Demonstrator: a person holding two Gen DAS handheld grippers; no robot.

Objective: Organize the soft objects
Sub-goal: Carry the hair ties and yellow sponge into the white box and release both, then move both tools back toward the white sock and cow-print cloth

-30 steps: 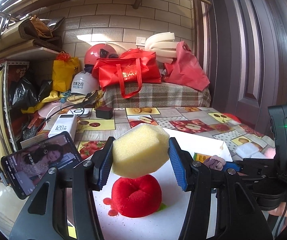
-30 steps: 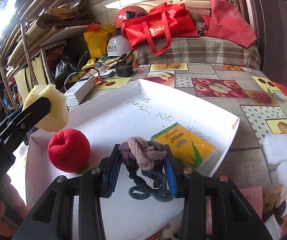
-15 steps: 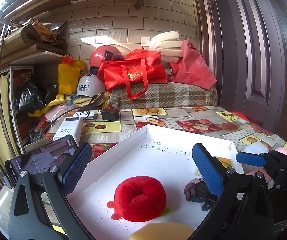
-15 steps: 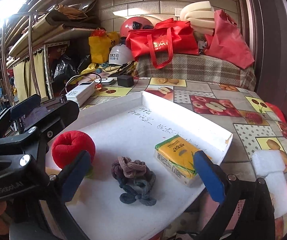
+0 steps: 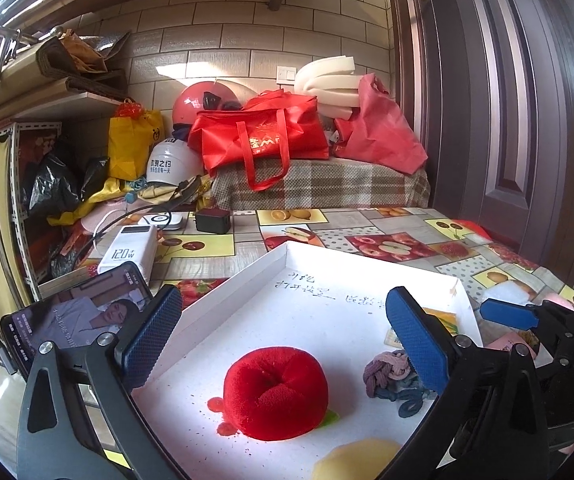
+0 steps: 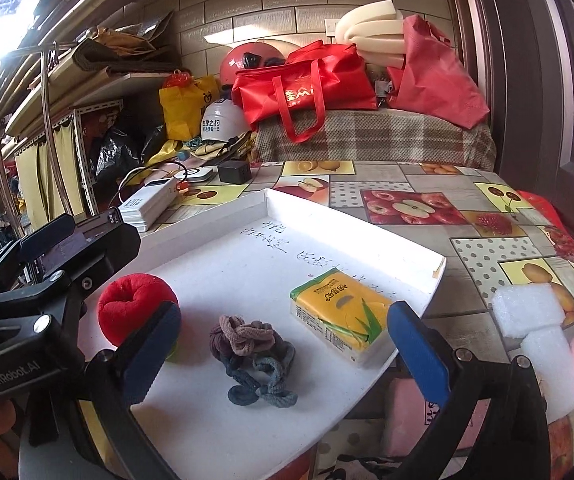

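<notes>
Left gripper [image 5: 283, 344]: jaws spread wide, empty. Right gripper [image 6: 283, 356]: same, nothing between the pads. Both hang over the white tray [image 6: 215, 228]. In it: red plush apple [image 5: 277, 394], yellow sponge [image 5: 357, 460] at the near edge, knotted hair ties [image 6: 253, 350], tissue pack [image 6: 341, 316]. All likely light and squashy; take each across its middle. Foam blocks [image 6: 527, 308] lie outside on the fruit-print bench [image 6: 487, 200]. Cluttered storeroom, brick wall behind.
</notes>
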